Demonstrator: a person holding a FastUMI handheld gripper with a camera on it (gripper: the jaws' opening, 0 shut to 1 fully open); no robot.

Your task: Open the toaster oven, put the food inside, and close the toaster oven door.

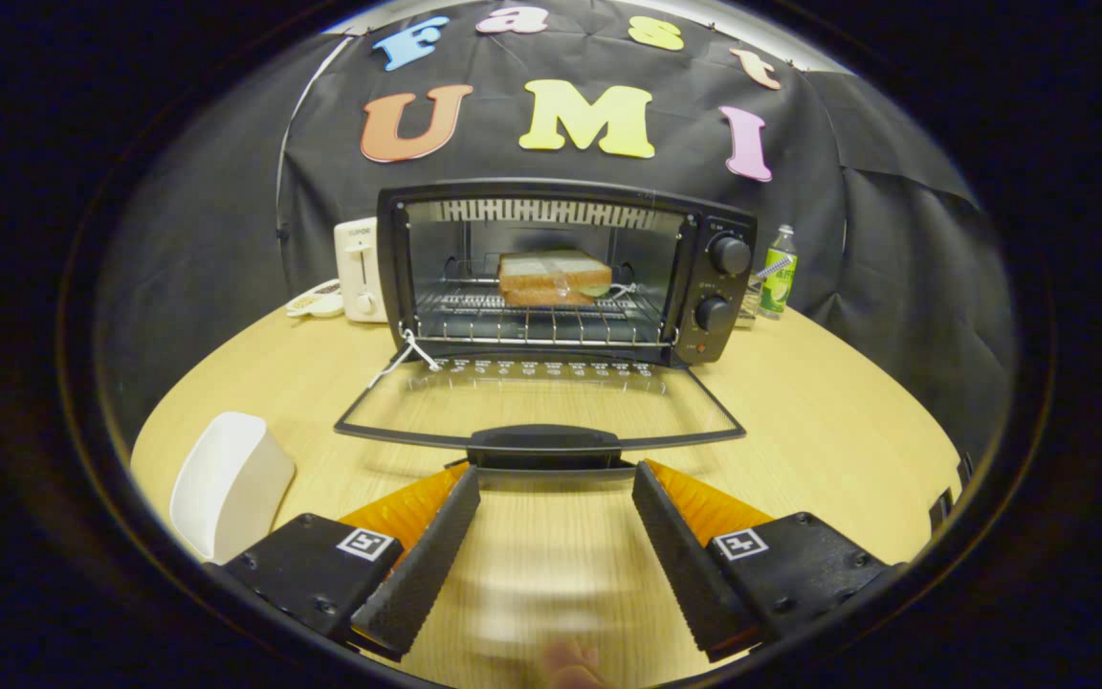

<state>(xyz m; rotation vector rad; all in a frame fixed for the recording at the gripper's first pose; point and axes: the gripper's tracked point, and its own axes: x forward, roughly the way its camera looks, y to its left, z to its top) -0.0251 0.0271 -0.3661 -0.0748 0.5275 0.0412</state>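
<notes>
A black toaster oven (565,273) stands on the wooden table beyond my fingers. Its glass door (537,397) is swung fully down and lies flat toward me. The door handle (543,446) sits just ahead of my fingertips. Inside, a slice of toast (551,276) in clear wrap rests on the wire rack (537,321). My gripper (556,478) is open, fingers spread wide to either side of the handle, with nothing between them.
A white pop-up toaster (360,270) stands left of the oven, with a small white device (315,300) beside it. A green bottle (779,271) stands to the oven's right. A white dish (229,481) lies by my left finger. Bare wooden table (828,431) spreads around.
</notes>
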